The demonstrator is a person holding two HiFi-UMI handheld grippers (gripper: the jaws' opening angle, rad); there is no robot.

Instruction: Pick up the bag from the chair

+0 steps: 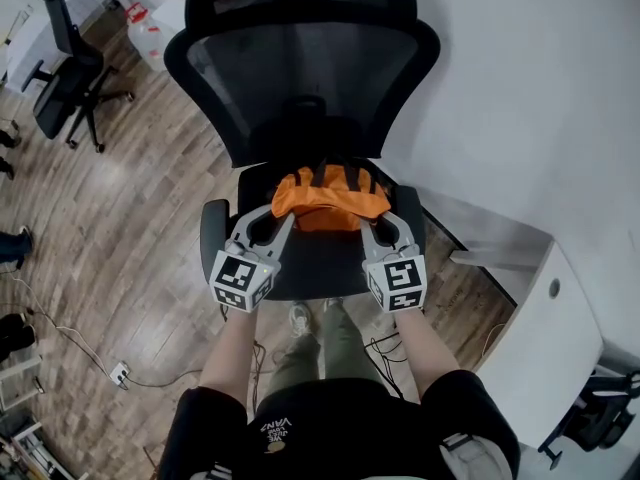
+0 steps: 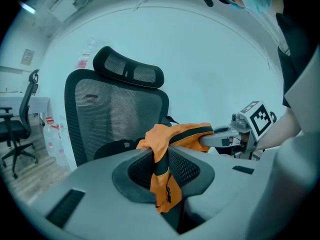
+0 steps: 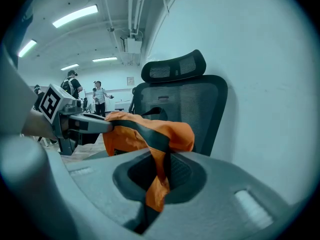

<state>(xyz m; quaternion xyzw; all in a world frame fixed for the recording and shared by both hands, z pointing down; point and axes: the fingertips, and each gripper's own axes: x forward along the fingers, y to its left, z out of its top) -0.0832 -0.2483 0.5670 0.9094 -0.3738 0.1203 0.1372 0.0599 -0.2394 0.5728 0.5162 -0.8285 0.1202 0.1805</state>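
An orange bag (image 1: 328,200) with black straps hangs over the seat of a black mesh office chair (image 1: 300,78), stretched between my two grippers. My left gripper (image 1: 277,211) is shut on the bag's left edge; in the left gripper view the orange bag (image 2: 165,156) and a black strap run down between its jaws. My right gripper (image 1: 372,215) is shut on the bag's right edge, and the right gripper view shows the bag (image 3: 150,134) pinched between its jaws. Each gripper is visible in the other's view: the right gripper (image 2: 212,140) and the left gripper (image 3: 95,125).
The chair stands against a white wall (image 1: 520,88). A white desk (image 1: 560,318) lies to the right. Another black office chair (image 1: 70,68) stands far left on the wood floor (image 1: 120,228). Cables and a socket (image 1: 118,373) lie on the floor at left.
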